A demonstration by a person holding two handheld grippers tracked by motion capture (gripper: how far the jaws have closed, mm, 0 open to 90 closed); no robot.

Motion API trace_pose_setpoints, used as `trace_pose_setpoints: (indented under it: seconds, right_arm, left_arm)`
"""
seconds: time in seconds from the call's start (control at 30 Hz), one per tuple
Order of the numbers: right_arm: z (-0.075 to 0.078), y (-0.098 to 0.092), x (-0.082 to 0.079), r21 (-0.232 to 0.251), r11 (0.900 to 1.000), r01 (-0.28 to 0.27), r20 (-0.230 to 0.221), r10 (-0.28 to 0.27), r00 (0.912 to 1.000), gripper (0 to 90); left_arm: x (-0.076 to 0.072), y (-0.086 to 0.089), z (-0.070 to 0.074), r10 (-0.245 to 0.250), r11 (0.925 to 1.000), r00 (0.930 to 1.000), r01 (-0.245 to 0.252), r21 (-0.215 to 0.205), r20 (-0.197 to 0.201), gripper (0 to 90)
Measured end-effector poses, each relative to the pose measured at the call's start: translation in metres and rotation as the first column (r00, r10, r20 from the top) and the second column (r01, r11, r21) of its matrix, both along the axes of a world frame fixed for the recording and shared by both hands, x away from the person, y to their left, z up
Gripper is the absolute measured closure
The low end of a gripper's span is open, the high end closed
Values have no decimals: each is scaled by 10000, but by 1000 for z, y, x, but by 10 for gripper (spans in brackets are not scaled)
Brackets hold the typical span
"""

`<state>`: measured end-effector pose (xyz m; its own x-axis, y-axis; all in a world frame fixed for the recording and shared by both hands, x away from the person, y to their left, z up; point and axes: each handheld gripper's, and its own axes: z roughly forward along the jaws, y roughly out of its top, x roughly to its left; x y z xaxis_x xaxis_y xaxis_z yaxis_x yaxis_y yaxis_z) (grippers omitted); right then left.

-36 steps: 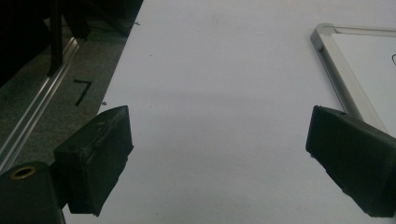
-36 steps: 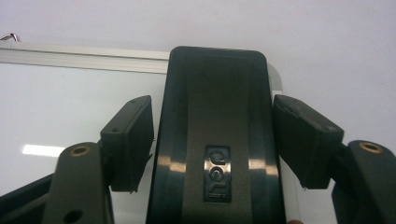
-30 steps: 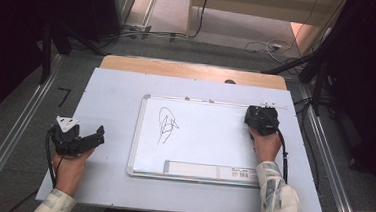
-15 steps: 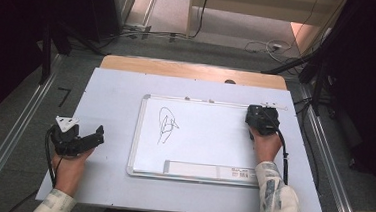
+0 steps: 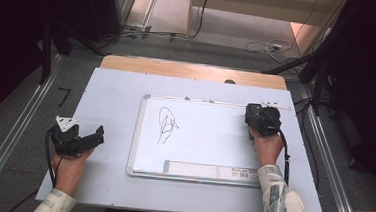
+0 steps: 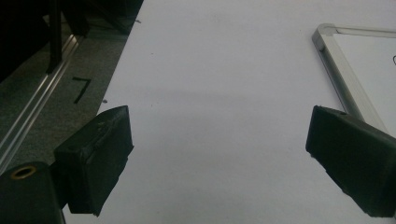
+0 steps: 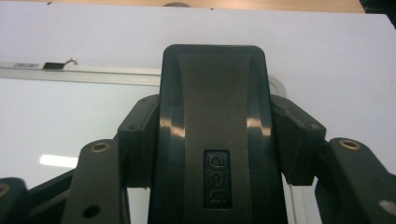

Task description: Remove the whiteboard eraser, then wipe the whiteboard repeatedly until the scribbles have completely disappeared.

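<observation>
Since the earlier frame we see the right gripper (image 5: pixel 253 124) close its fingers on the black eraser (image 7: pixel 215 121) at the right edge of the whiteboard (image 5: pixel 209 137); the whiteboard, the scribble and the left gripper (image 5: pixel 96 135) lie as they did. In the right gripper view the eraser, marked with a raised brand label, stands upright between the two fingers (image 7: pixel 140 140), which press on its flanks: a clamp across the narrow width, which we judge leaves the felt underside free to meet the board. The eraser sits over the whiteboard's upper right corner, just inside the frame, well apart from the black scribble (image 5: pixel 167 124) in the whiteboard's left half. We take the work in hand to be wiping that scribble, so the eraser must next be carried leftward across the board.

The left gripper rests on the pale surface (image 5: pixel 111 95) to the left of the whiteboard, near its lower left corner, its fingers (image 6: pixel 100 154) spread wide with nothing between them. We read this as a parked pose: clear of the board, yet near enough to steady the frame should the wiping push it. A label strip (image 5: pixel 211 170) lies along the whiteboard's near edge, outside the eraser's likely path.
</observation>
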<state>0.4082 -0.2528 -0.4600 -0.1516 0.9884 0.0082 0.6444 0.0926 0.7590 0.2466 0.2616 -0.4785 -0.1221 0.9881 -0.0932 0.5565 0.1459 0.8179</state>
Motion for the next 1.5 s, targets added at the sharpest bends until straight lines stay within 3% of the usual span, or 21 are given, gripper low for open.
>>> trace_pose_setpoints:
  seconds: [0.23, 0.53, 1.03, 1.5]
  right_arm:
    - [6, 30, -9, -4, 9972, -743, 81, 743, 9972, 382]
    - [9, 55, -14, 28, 9911, -1333, 82, 1332, 9911, 382]
    - [9, 78, -17, 134, 9839, -1781, 25, 1781, 9840, 382]
    - [7, 120, -21, 215, 9689, -2464, -42, 2465, 9691, 382]
  left_arm:
    - [-1, 1, 1, -18, 10000, 10000, 18, -19, 43, 77]
    - [-1, 0, 1, -53, 10000, 10000, 53, -61, 52, 77]
    - [-1, -1, 0, -112, 9999, 9999, 112, 12, -16, 77]
    - [-3, 1, 1, -79, 10000, 10000, 79, -3, 27, 77]
